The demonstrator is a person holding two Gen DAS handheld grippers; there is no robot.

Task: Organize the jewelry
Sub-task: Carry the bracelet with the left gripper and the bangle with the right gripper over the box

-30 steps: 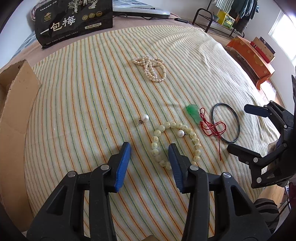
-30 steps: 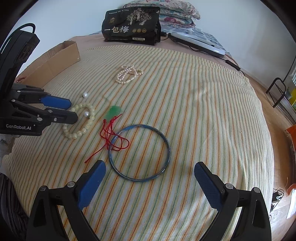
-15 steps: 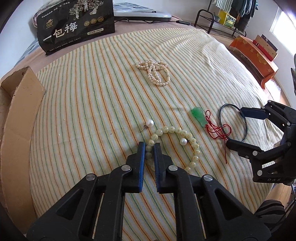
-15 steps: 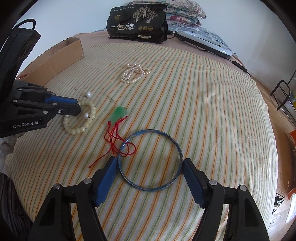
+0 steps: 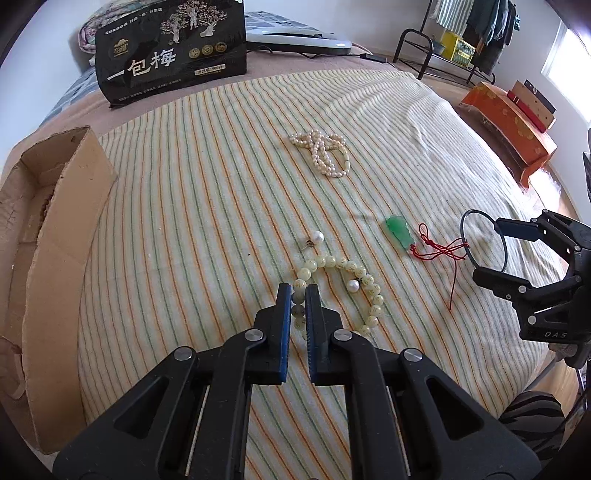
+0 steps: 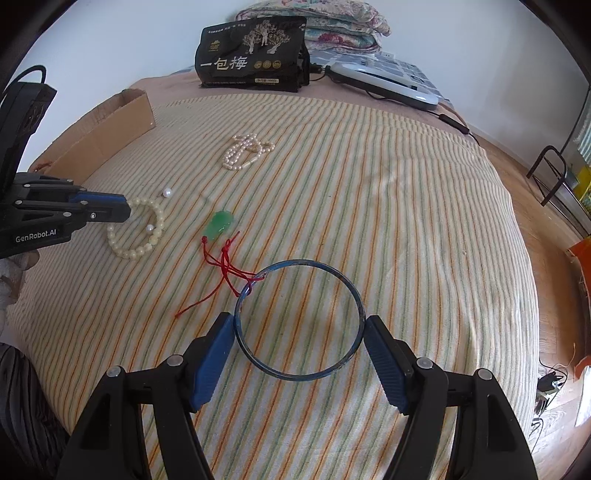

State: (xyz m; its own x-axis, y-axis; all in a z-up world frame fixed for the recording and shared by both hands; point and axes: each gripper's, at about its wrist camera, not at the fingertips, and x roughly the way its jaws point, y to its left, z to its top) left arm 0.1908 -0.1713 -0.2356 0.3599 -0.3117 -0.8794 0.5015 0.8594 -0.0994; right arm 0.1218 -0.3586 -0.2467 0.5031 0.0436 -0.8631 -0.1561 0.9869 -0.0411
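Observation:
My left gripper (image 5: 298, 291) is shut on the near-left side of the cream bead bracelet (image 5: 364, 282), which lies on the striped cloth (image 5: 221, 206); it also shows in the right wrist view (image 6: 127, 213). My right gripper (image 6: 299, 325) has closed on the dark blue bangle (image 6: 299, 319), one pad touching each side. A green jade pendant (image 6: 220, 223) on red cord lies between, the cord over the bangle's far edge. Two loose pearl earrings (image 5: 318, 236) and a pearl necklace (image 5: 325, 151) lie beyond.
An open cardboard box (image 5: 44, 229) stands at the cloth's left edge. A black printed bag (image 5: 170, 51) and a white-grey device (image 5: 299, 37) sit at the back. Folded quilts (image 6: 332, 22) lie behind the bag. The bed edge drops off at the right.
My left gripper moved forward and shut on the bead bracelet. My right gripper moved forward and narrowed until its pads touched the bangle's sides.

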